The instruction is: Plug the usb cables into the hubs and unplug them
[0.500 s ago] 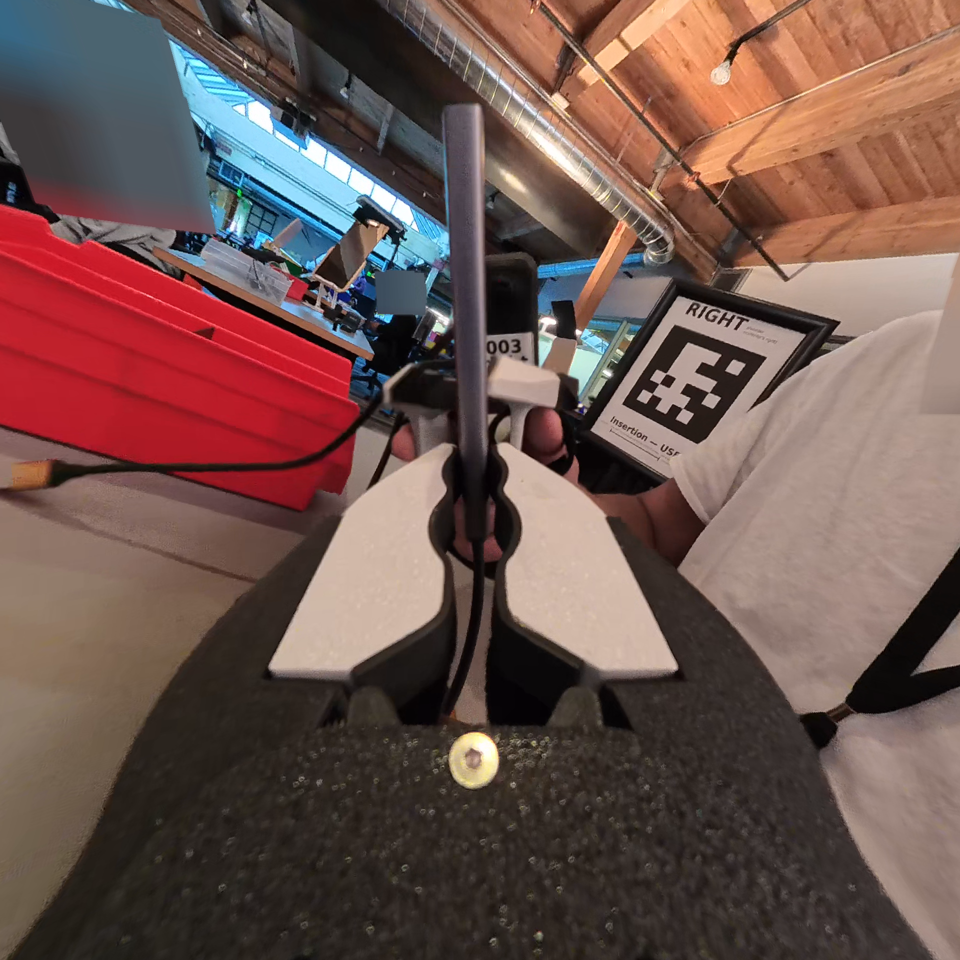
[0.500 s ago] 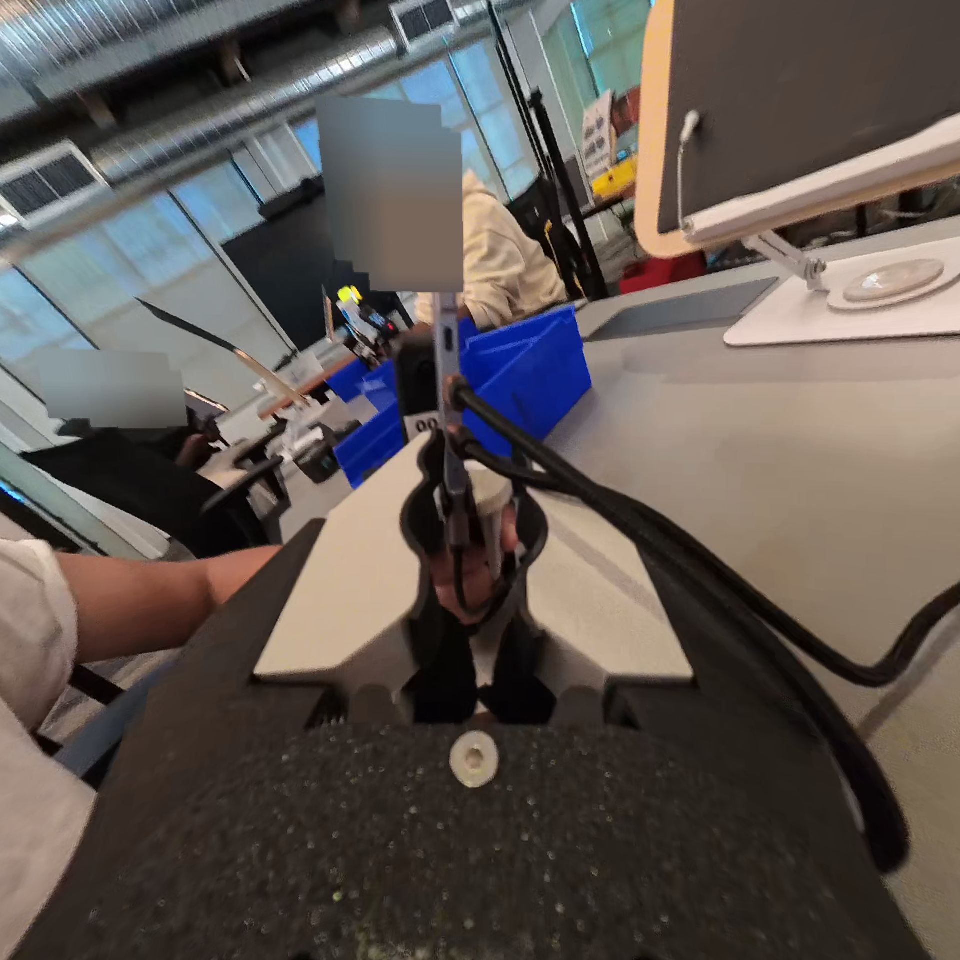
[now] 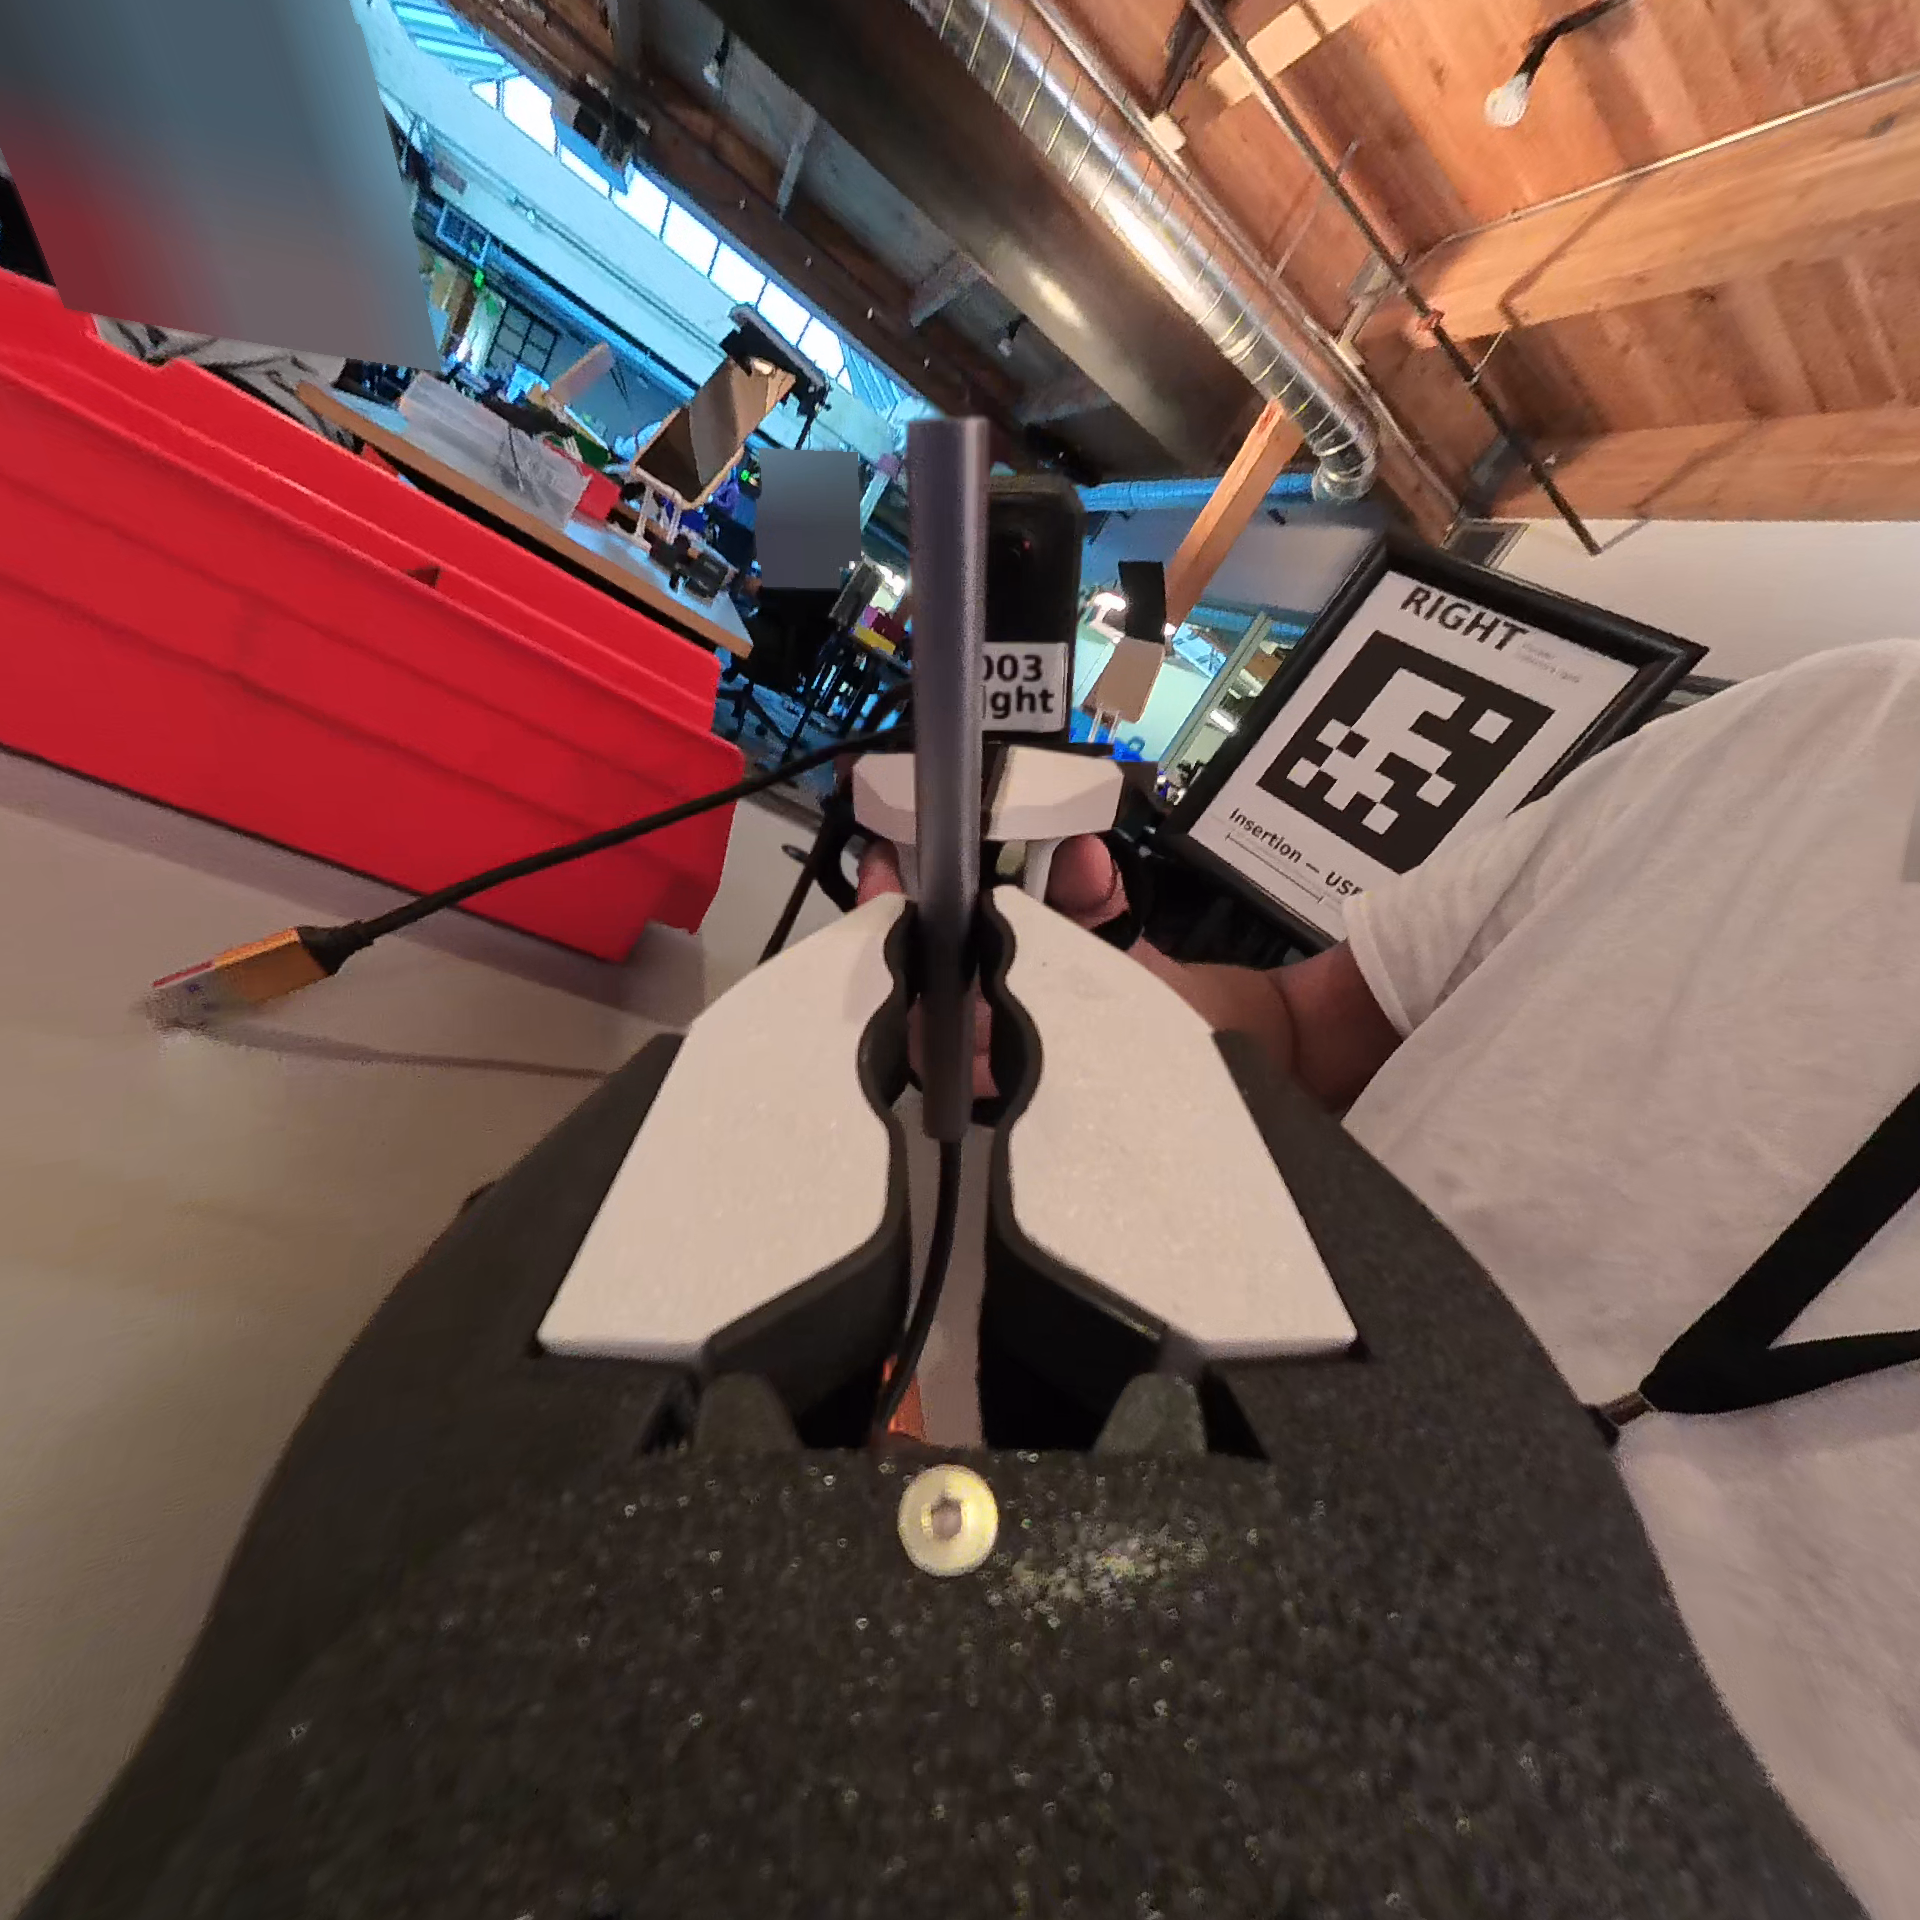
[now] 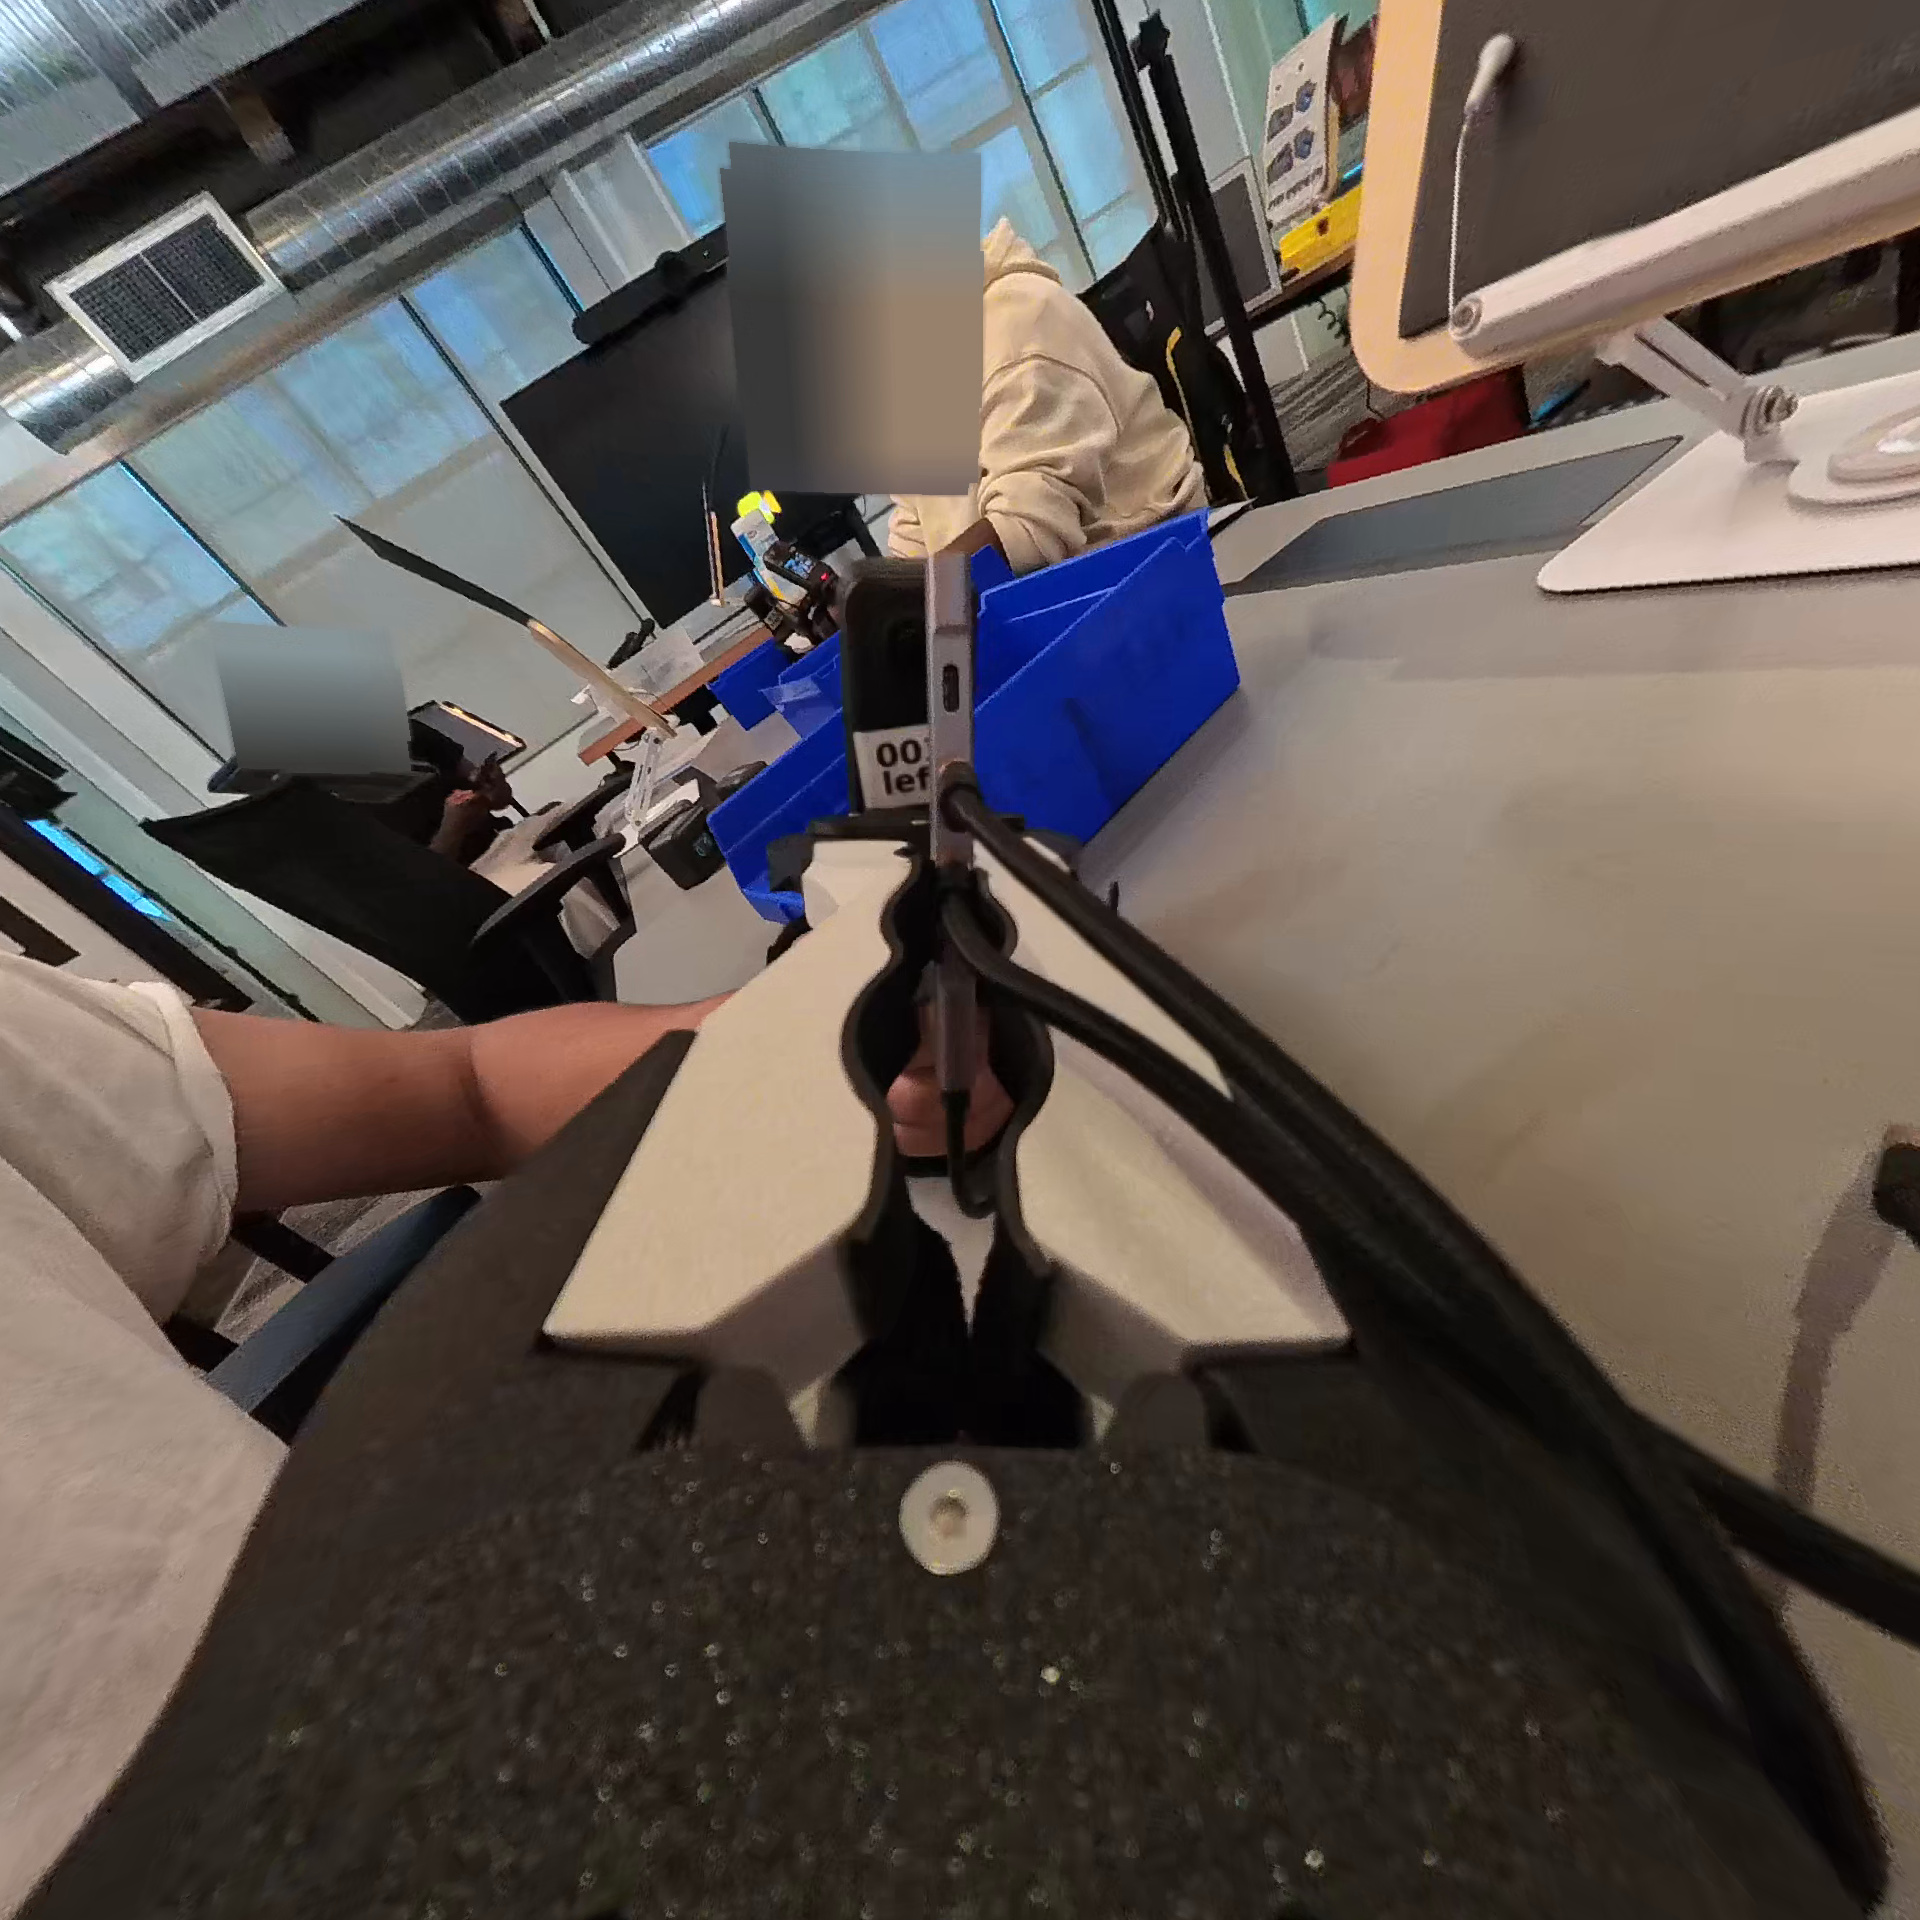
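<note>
While both grippers (image 3: 945, 925) (image 4: 945, 883) pinch the hub (image 3: 945, 727), cables (image 4: 1195, 1060) cross

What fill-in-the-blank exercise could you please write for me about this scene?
1. The left gripper is shut on a slim ___ hub.
2. The stacked bins in the left wrist view are ___.
3. The open bin in the right wrist view is ___.
4. The orange plug lies on the ___.
Missing words: grey, red, blue, table.

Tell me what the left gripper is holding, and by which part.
A slim grey hub, pinched edge-on near its lower, cable-bearing end between the left gripper's fingers.
</note>
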The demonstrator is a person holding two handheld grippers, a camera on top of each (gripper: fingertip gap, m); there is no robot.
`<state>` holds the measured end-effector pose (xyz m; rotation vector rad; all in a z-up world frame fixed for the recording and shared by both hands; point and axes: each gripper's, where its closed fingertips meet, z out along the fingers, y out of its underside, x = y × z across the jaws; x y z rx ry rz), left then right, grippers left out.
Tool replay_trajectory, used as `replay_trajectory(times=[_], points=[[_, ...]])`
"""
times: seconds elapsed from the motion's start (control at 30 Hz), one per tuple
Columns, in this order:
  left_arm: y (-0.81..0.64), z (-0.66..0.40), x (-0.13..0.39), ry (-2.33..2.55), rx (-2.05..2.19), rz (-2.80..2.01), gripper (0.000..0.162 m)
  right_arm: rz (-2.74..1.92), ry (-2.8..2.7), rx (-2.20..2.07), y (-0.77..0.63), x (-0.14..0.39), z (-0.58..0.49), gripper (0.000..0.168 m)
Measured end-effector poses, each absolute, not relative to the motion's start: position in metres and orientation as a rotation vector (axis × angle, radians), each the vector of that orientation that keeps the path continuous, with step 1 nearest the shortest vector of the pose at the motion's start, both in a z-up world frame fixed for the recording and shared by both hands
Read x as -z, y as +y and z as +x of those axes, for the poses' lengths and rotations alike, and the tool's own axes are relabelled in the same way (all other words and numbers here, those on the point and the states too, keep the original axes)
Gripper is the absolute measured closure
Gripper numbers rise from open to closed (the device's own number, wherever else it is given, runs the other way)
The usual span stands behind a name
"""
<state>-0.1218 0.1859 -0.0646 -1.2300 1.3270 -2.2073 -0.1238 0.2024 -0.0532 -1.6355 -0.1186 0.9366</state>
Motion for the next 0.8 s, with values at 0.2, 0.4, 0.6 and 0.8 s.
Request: replay_trajectory(times=[0.2, 0.4, 0.6, 0.8], points=[[0.188, -0.128, 0.053, 1.289, 2.277, -1.192, 0.153, -1.593, -0.158, -0.899, 0.200, 0.046, -0.127, 0.166], [0.193, -0.127, 0.041, 1.111, 2.347, -1.171, 0.154, -1.462, 0.001, -0.925, 0.200, 0.040, -0.125, 0.166], [0.192, -0.126, 0.040, 1.107, 2.334, -1.165, 0.154, -1.431, 0.059, -0.906, 0.197, 0.041, -0.123, 0.167], [0.195, -0.122, 0.044, 1.056, 2.366, -1.184, 0.154, -1.399, 0.129, -0.956, 0.203, 0.043, -0.119, 0.165]])
